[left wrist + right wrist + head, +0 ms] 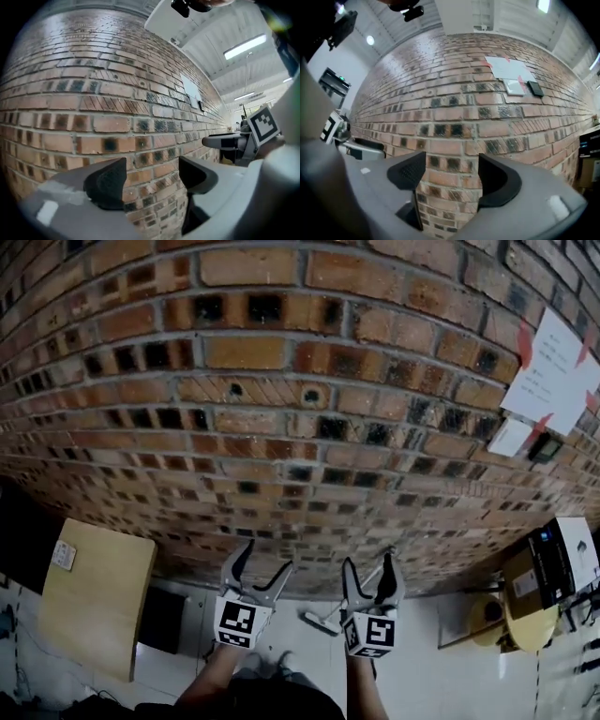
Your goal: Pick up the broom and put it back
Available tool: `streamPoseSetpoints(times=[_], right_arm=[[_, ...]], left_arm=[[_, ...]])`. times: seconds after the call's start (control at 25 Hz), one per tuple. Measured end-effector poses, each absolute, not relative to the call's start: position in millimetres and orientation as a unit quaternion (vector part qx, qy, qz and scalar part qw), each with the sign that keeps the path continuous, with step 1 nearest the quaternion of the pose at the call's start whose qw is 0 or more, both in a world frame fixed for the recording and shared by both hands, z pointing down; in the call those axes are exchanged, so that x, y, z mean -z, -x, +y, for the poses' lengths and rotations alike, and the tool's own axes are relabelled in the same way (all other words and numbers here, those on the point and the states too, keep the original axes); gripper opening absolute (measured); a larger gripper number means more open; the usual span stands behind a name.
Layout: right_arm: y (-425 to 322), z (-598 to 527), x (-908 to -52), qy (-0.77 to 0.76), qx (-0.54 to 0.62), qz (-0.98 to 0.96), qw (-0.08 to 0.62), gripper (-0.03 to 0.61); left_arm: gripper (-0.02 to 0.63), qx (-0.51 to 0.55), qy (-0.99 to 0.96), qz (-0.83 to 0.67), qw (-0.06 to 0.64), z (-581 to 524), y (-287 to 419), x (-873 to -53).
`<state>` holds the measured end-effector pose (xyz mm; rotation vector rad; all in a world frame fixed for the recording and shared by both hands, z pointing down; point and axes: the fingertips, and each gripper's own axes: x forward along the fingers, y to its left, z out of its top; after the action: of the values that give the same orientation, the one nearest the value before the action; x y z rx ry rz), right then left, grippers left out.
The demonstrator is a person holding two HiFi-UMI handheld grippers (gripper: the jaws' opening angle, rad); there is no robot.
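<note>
Left gripper (265, 563) and right gripper (368, 568) held up facing the brick wall (281, 352), both empty.
Each gripper's fingers stand spread apart, with only bricks showing between them. A pale handled thing, seemingly the broom (319, 621), lies on the floor (422, 634) near the wall's foot, seen between the two grippers.

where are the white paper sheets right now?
Head view, upper right: the white paper sheets hang on the brick wall, above a small dark box.
</note>
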<state>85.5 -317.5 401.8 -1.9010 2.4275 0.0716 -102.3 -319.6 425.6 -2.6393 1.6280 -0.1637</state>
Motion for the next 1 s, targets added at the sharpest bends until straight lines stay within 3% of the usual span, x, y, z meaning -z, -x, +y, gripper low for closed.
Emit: streamPoseSetpoints(times=[0.32,1.0], right_arm=[[-22,-294,-374,0.55,-0.068,0.831,0.046,0.345],[68,-95,-396,0.565,-0.045,0.824,0.007,0.347]], left_arm=[[0.348,0.036,0.815,0.578,0.015,-266,161,-412],[0.348,0.006,0.832,0.554,0.015,-102,235,-401]])
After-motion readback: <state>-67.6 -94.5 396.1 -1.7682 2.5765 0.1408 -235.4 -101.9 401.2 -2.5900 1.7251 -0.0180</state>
